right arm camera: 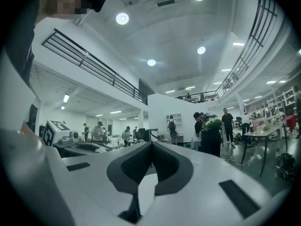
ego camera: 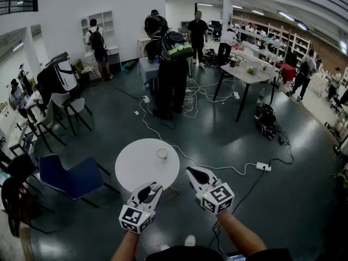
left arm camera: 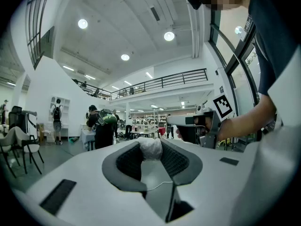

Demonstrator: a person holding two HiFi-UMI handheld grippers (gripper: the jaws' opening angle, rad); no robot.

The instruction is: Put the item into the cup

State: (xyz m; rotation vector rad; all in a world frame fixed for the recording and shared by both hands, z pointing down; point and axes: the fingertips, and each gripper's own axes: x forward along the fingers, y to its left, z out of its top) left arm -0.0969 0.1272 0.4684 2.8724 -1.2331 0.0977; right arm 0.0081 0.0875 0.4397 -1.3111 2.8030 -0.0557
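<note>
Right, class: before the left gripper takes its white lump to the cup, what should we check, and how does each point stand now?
1. White lump clamped between the left gripper's jaws: ok.
2. Cup upright on the round table, mouth up: ok.
3. Cup has room inside: cannot tell, it shows too small.
4. Left gripper over the cup: not ok, it is at the table's near edge, short of the cup.
5. Right gripper shut, empty and off to the side of the cup: ok.
</note>
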